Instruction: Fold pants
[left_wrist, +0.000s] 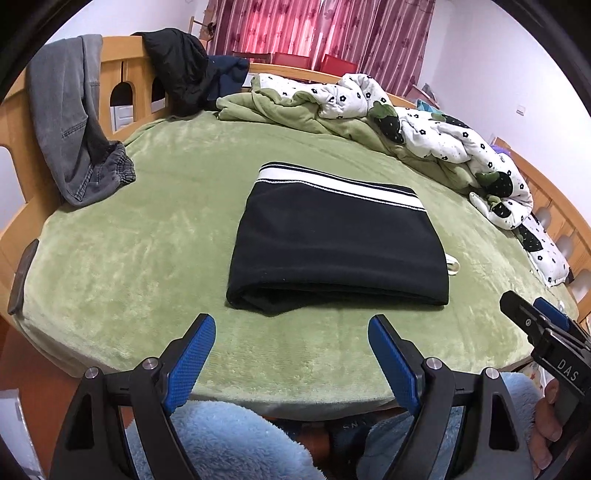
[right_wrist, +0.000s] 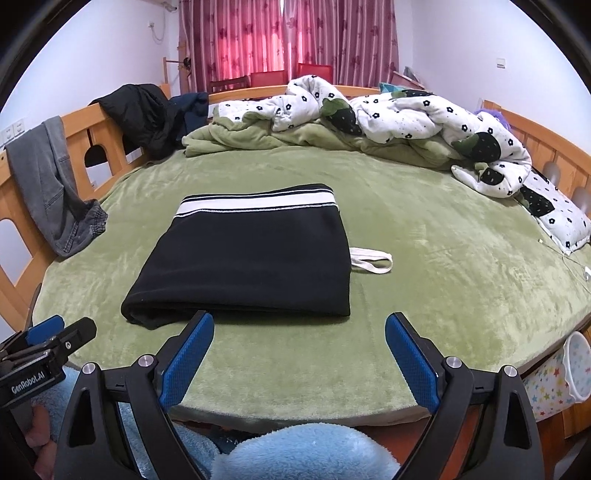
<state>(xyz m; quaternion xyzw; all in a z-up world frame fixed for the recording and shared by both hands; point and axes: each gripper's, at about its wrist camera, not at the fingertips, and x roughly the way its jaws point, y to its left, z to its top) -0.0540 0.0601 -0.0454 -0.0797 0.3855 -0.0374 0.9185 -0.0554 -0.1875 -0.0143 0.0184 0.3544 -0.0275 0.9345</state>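
Black pants (left_wrist: 338, 247) (right_wrist: 247, 258) with a white striped waistband lie folded into a flat rectangle in the middle of the green bed (left_wrist: 147, 240) (right_wrist: 424, 240). A white drawstring (right_wrist: 371, 260) pokes out at their right side. My left gripper (left_wrist: 291, 328) hovers open over the bed's near edge, just short of the fold, nothing between its blue pads. My right gripper (right_wrist: 299, 325) also stands open near the front edge, its left fingertip just in front of the fold, holding nothing. Each gripper shows at the other view's edge.
A rumpled flowered quilt (left_wrist: 424, 129) (right_wrist: 406, 114) and green blanket lie along the far and right side. Grey jeans (left_wrist: 70, 122) (right_wrist: 55, 184) and a dark jacket (left_wrist: 181, 70) hang over the wooden bed frame at left. A starred bin (right_wrist: 557, 373) stands by the right corner.
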